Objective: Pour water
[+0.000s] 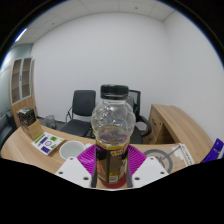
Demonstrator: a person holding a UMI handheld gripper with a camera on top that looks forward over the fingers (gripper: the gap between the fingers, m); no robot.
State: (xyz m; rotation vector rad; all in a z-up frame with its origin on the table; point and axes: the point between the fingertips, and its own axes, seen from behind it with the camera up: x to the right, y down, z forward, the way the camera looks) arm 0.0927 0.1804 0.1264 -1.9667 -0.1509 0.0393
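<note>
Shelf: a tall shelf [22,80] is seen far away on the left, against the wall.
Desk: a curved wooden desk [20,146] is spread out beyond the fingers, from left to right.
Small box: a dark box [29,119] is set on the left part of the desk, near the shelf.
Flat box: a green and white box [45,142] is laid on the desk, a bit nearer and to the right of the small box.
Bowl: a white bowl [72,150] is placed on the desk, just left of the bottle.
Chair: a black chair [81,107] is parked behind the desk, far back.
Bottle: a clear bottle [113,130] with a dark cap and a yellow label is held upright in the middle, lifted up in front of the desk.
Gripper: the gripper [113,170] is closed partway and the bottle's lower part is squeezed between its two fingers.
Pads: the pink pads [90,157] are pressed against the bottle on both sides.
Cabinet: a wooden cabinet [180,125] is seen on the right, behind the desk.
Blue thing: a small blue thing [215,150] is seen at the far right; what it is cannot be told.
</note>
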